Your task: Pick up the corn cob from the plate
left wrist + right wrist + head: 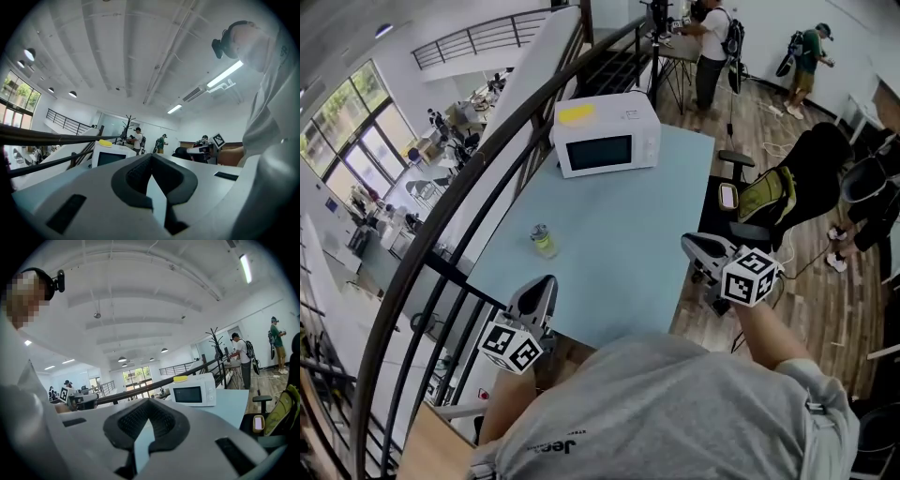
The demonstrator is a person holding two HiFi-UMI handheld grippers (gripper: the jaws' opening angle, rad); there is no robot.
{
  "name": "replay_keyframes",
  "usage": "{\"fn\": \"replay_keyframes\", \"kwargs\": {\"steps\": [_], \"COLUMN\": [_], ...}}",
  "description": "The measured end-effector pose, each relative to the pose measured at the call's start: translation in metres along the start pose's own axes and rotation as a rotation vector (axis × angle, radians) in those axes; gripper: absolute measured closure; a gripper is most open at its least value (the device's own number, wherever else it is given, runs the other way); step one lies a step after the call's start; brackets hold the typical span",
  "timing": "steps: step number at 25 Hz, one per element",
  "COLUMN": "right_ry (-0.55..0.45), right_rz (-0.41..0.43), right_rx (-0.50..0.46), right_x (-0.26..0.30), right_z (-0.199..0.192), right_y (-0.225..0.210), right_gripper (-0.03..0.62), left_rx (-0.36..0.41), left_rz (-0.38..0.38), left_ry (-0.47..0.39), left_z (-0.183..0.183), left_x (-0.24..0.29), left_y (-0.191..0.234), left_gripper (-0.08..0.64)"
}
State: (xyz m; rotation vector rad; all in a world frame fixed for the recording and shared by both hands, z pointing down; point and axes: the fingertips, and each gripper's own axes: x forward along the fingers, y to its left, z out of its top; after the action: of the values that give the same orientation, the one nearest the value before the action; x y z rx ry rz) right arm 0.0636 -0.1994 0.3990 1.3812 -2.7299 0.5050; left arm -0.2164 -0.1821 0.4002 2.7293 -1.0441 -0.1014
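Observation:
No plate and no corn cob can be made out as such. A flat yellow object lies on top of the white microwave, which stands at the far end of the light blue table. My left gripper hovers at the table's near edge, shut and empty. My right gripper sits off the table's right edge, its jaws together with nothing in them. In the left gripper view the left gripper points level toward the microwave. In the right gripper view the right gripper faces the microwave too.
A small greenish can stands on the table, left of centre. A dark railing runs along the table's left side. Office chairs and a yellow-green bag crowd the right side. People stand at the back.

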Motion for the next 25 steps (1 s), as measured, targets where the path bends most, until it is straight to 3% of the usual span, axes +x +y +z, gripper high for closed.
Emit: {"fn": "replay_keyframes", "kwargs": {"steps": [4,9,15,20,25], "right_ry": [-0.005,-0.018,-0.001,-0.027,-0.021], "right_rz": [0.013,0.064,0.151,0.096,0.005], "right_rx": [0.019,0.047,-0.058,-0.097,-0.16], "right_x": [0.006,0.037,0.098,0.178,0.257], "right_z": [-0.003,0.007,0.034,0.061,0.089], "right_y": [-0.034,-0.111,-0.171,-0.205,-0.233], "right_gripper": [0.583,0.583,0.581,0.581,0.581], "left_rx": [0.034,0.084,0.156,0.244,0.324], "left_rz": [0.019,0.099,0.206,0.196,0.141], "left_ry": [0.024,0.076,0.161,0.201,0.253], "left_z": [0.002,0.014,0.053,0.093,0.105], "left_x": [0.036,0.113,0.19,0.25,0.314], "left_y": [0.008,0.031,0.095,0.172,0.251], "left_gripper": [0.551,0.551,0.552,0.549,0.546]}}
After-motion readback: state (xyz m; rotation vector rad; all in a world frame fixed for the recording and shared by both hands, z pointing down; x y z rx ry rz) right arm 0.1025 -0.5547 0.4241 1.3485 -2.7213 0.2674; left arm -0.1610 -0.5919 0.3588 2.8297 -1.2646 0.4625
